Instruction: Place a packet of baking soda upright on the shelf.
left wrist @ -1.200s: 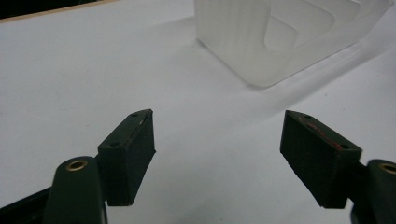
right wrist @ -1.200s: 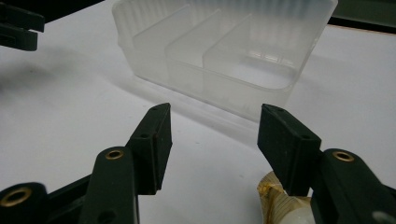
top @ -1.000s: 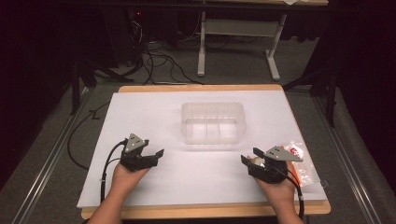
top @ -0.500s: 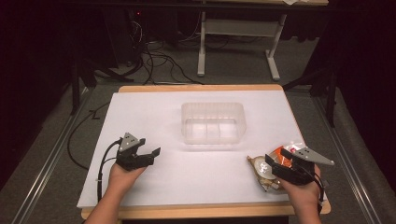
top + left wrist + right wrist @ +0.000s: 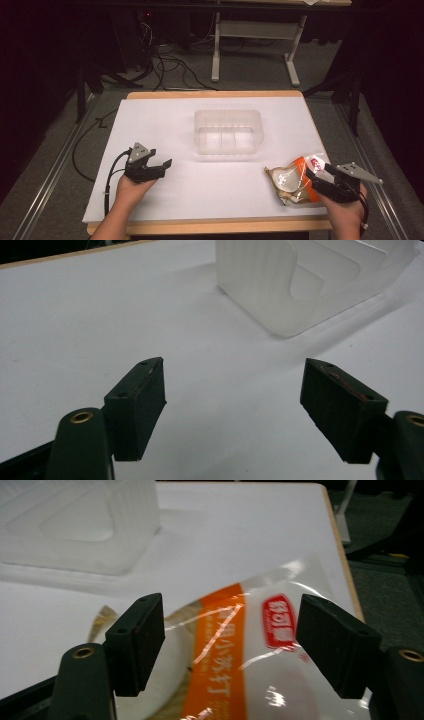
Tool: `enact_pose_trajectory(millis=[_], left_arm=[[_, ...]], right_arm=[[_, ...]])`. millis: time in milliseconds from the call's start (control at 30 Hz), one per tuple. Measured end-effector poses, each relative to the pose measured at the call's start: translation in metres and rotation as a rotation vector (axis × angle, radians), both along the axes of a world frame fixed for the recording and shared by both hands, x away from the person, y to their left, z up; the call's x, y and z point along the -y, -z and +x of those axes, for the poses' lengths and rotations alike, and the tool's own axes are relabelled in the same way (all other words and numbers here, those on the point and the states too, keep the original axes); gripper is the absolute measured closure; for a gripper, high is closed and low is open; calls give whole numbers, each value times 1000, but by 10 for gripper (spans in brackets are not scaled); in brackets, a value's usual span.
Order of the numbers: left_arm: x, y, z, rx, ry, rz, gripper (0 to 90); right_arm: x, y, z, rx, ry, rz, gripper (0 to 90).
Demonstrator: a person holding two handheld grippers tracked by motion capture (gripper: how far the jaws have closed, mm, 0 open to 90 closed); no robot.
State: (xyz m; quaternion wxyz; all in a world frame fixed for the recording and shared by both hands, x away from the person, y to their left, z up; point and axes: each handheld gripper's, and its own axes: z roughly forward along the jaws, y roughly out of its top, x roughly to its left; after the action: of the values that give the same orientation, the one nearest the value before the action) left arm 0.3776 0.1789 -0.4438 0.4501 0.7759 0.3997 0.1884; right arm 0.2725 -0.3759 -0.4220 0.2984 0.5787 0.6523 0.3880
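Wrapped bread in a clear packet (image 5: 292,182) with an orange band and a red label lies flat at the near right corner of the white table (image 5: 175,125), close to the right edge and well apart from the translucent plastic container (image 5: 227,131) that stands in the middle of the board. In the right gripper view the packet (image 5: 235,655) sits directly beneath and between the two black jaws, which stand spread wide on either side of the orange band without visibly touching the film; the right gripper (image 5: 320,181) reaches over the packet's right end in the high view. The step in hand looks like the approach to a grasp: the jaws are lined up over the packet but nothing is pinched yet. The next move likely calls for lowering the jaws around a part of the packet and closing gently, since the crinkled film is slippery and the soft bread inside could be crushed; after that, a carry leftward and away toward the container seems probable. The left gripper (image 5: 150,167) rests near the table's left side, its jaws also spread and empty, pointing toward the container's corner (image 5: 300,285) in the left gripper view.
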Motion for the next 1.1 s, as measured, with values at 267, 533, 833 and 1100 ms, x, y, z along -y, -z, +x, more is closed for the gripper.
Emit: enact_pose_trajectory(millis=[267, 533, 833, 1100], left_arm=[[0, 0, 0, 0, 1, 4, 265], [3, 1, -1, -3, 7, 13, 265], [4, 1, -1, -1, 11, 20, 266], [4, 2, -1, -2, 14, 28, 266]], right_arm=[[30, 6, -3, -17, 92, 19, 272], [55, 25, 2, -109, 91, 174, 307], [51, 30, 6, -142, 37, 203, 408], [60, 26, 0, -90, 27, 253, 625]])
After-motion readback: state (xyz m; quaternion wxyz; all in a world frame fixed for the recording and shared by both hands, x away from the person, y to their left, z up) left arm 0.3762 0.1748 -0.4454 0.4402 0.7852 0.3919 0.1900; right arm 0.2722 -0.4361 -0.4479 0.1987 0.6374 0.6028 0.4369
